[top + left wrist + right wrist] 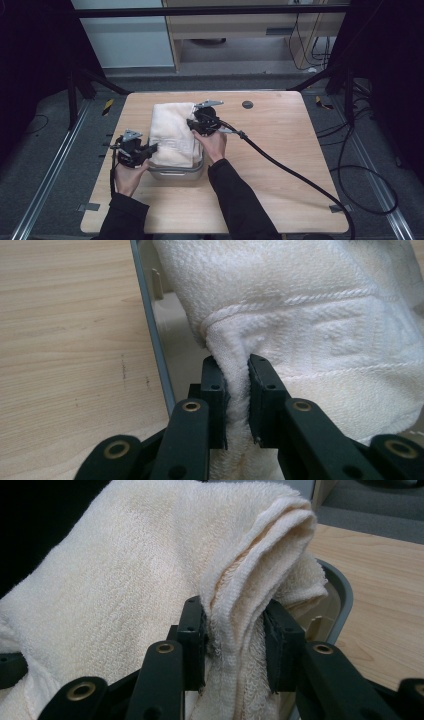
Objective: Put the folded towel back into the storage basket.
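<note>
1. a wooden table (pixel 280 165) carries a grey metal tray (pixel 176 173) near its front middle, with a folded cream towel (pixel 172 131) draped over it and reaching toward the far edge of the table.
2. the left gripper (pixel 150 148) sits at the towel's left side, held by the person's left hand (pixel 127 179); in the left gripper view its jaws pinch a fold of the towel (pixel 320 330) between them, with cloth bulging up from the narrow gap at the left gripper (pixel 238 390).
3. beside that fold the tray's thin grey rim (pixel 155 340) runs up across the view, and bare wood of the table (pixel 65 340) lies to its left.
4. the right gripper (pixel 192 125) is at the towel's right edge, farther from the person than the left one, held by the right hand (pixel 214 145); a black cable (pixel 295 172) trails from it across the table to the right.
5. in the right gripper view the jaws of the right gripper (pixel 235 645) clamp a thick layered edge of the towel (pixel 130 565), which rises in a rounded fold above them.
6. the tray's curved grey rim (pixel 344 595) shows just behind that fold, with the table (pixel 390 580) beyond.
7. both hands wear dark sleeves.
</note>
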